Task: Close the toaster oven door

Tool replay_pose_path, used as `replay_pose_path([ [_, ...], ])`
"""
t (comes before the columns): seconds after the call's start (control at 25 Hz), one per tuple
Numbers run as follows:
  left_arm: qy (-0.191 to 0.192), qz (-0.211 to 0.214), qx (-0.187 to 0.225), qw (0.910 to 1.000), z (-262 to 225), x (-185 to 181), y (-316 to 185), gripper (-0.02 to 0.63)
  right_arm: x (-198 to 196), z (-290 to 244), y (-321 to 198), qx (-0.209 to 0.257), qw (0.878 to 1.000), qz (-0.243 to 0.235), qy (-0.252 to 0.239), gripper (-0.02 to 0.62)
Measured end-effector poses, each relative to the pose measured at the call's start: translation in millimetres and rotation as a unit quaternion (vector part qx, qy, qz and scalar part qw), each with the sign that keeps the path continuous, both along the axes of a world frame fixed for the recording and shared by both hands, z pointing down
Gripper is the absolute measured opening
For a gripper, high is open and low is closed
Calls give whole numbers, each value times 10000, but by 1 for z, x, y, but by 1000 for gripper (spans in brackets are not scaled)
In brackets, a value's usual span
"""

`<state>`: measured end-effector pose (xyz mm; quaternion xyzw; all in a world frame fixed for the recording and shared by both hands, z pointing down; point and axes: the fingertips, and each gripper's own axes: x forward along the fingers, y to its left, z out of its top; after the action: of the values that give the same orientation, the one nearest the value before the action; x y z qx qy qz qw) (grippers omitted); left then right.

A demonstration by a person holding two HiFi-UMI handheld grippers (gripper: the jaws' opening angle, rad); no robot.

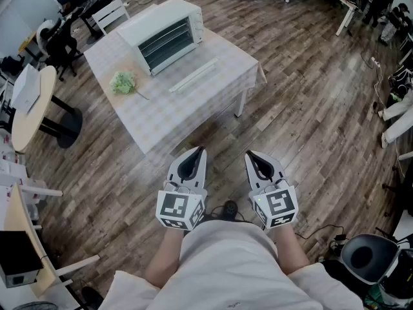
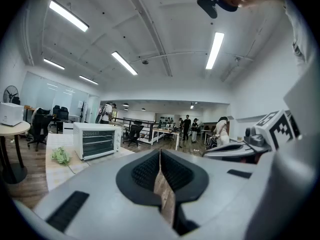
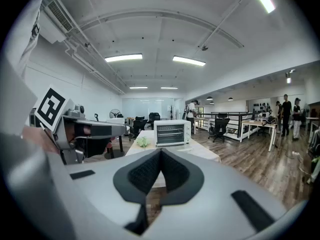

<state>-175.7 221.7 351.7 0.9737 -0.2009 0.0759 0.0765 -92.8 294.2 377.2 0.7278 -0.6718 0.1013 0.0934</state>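
**Well short of the oven: the door is not yet closed**

Nothing of the task looks done so far. The toaster oven [image 1: 164, 31] stands at the far end of the bench [image 1: 193, 112], its racks in plain sight. Its door [image 1: 187, 70] appears to be dropped flat onto the checked cloth in front of it, with the white handle bar [image 1: 195, 75] at the near edge. The whole job is left, in my judgement: get to the bench, catch the handle from beneath, and swing the door up until it shuts.

Both tools are held close to the person's body, well apart from the bench, over bare wooden floor [image 1: 303, 108]. The left gripper [image 1: 197, 152] has its fingers together with nothing between them; only a thin slit shows in the left gripper view. The right gripper [image 1: 252, 154] likewise has its fingers pressed together and carries nothing.

A green leafy bunch [image 1: 122, 82] lies on the cloth to the left of the door. It is near the oven but apart from the door, so it should not block the swing. A round side table [image 1: 31, 108] and office chairs stand off to the left, clear of the straight path. People are at desks far across the room in the gripper views. The stretch of floor up to the bench looks free.
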Motion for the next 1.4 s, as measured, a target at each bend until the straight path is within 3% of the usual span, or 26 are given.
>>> replay_pose_path([
  [0.88,-65,-200,-31,9998,5,5,13,13,-1,1,5,24,9993,-369,0,1],
  [1.08,-245,-219,-28,9995,17,6,21,21,2,12,9,-104,9991,-420,-40,63],
  [1.2,-353,-191,-42,9992,23,2,18,76,-2,17,4,-128,9988,-461,-95,107],
  [1.4,-424,-254,-150,9987,31,-5,4,106,-2,22,-13,-197,9985,-484,-188,126],
])
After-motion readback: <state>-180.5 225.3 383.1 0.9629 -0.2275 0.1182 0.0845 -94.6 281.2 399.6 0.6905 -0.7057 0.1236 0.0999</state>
